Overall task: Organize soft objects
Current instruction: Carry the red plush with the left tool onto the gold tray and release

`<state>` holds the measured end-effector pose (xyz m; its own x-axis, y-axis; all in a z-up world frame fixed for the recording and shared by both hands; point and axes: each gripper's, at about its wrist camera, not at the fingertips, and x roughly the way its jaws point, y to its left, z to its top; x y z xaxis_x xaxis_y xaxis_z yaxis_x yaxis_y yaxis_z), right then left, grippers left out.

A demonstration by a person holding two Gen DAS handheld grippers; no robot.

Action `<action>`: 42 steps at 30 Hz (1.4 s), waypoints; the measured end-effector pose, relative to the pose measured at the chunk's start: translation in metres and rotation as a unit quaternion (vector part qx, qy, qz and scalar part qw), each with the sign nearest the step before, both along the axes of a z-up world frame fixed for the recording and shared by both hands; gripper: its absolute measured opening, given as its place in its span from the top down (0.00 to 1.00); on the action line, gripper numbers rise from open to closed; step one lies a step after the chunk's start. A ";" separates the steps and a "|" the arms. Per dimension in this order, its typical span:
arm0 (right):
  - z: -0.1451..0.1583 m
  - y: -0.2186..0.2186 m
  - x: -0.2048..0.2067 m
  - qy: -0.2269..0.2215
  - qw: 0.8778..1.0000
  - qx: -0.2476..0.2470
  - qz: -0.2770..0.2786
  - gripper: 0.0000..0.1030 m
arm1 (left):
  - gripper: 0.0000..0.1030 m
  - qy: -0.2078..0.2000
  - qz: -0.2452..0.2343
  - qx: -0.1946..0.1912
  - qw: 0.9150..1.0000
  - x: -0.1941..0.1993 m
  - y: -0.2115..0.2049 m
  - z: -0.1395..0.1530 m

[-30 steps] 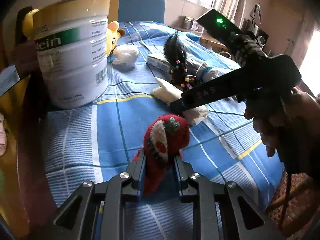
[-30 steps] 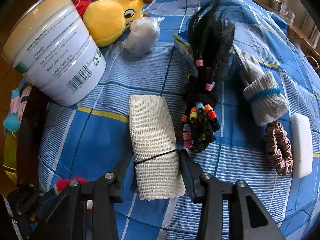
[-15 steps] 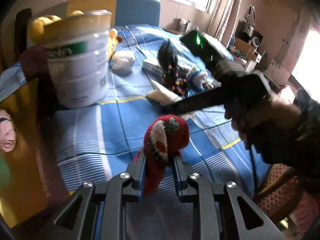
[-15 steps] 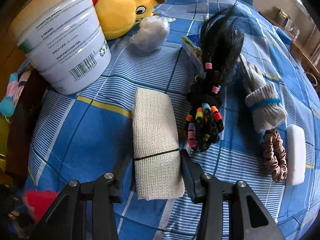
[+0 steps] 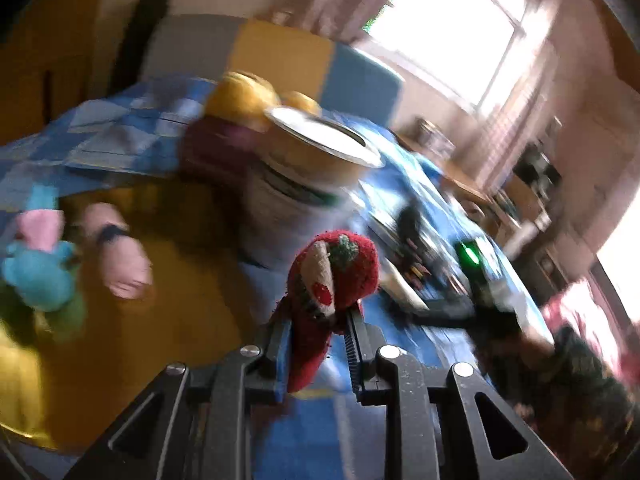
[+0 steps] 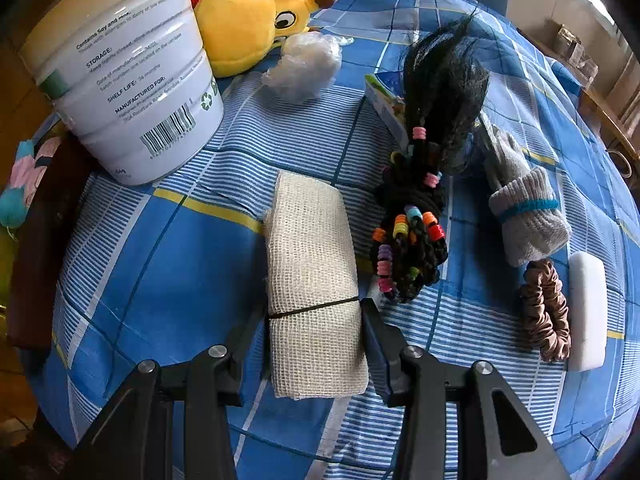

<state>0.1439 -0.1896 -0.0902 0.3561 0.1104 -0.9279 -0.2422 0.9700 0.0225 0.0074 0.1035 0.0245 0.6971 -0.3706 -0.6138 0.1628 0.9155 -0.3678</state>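
Note:
My left gripper (image 5: 318, 318) is shut on a red strawberry plush (image 5: 336, 268) and holds it in the air; this view is blurred. Behind the plush stands a large white tin (image 5: 304, 168). To its left, a blue soft toy (image 5: 36, 272) and a pink one (image 5: 120, 256) lie on a yellow surface (image 5: 192, 280). My right gripper (image 6: 314, 308) points down at the blue checked tablecloth (image 6: 160, 260). Its pads press both sides of a beige gauze roll (image 6: 310, 248) bound with a black band, which lies flat on the cloth.
In the right wrist view the white tin (image 6: 124, 76) stands far left, with a yellow plush (image 6: 248, 20) and a white plastic wad (image 6: 304, 64) behind it. A black beaded hairpiece (image 6: 432, 120), grey sock (image 6: 524, 208), brown scrunchie (image 6: 546, 312) and white bar (image 6: 586, 312) lie to the right.
My left gripper has risen and swung left with the strawberry plush, bringing the yellow surface and its toys into view. The right gripper has stayed around the gauze roll.

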 end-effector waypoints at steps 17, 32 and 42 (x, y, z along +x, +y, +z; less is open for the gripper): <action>-0.001 0.009 -0.003 -0.004 1.000 -0.013 0.005 0.57 | 0.75 0.126 0.105 -0.004 0.986 0.142 0.072 -0.067; -0.002 0.012 -0.004 -0.006 1.000 -0.014 0.006 0.58 | 0.38 0.090 0.130 0.099 0.982 0.100 0.066 -0.056; 0.001 0.021 -0.006 -0.023 0.999 -0.035 0.007 0.62 | 0.26 0.092 0.147 0.098 0.980 0.021 0.072 -0.060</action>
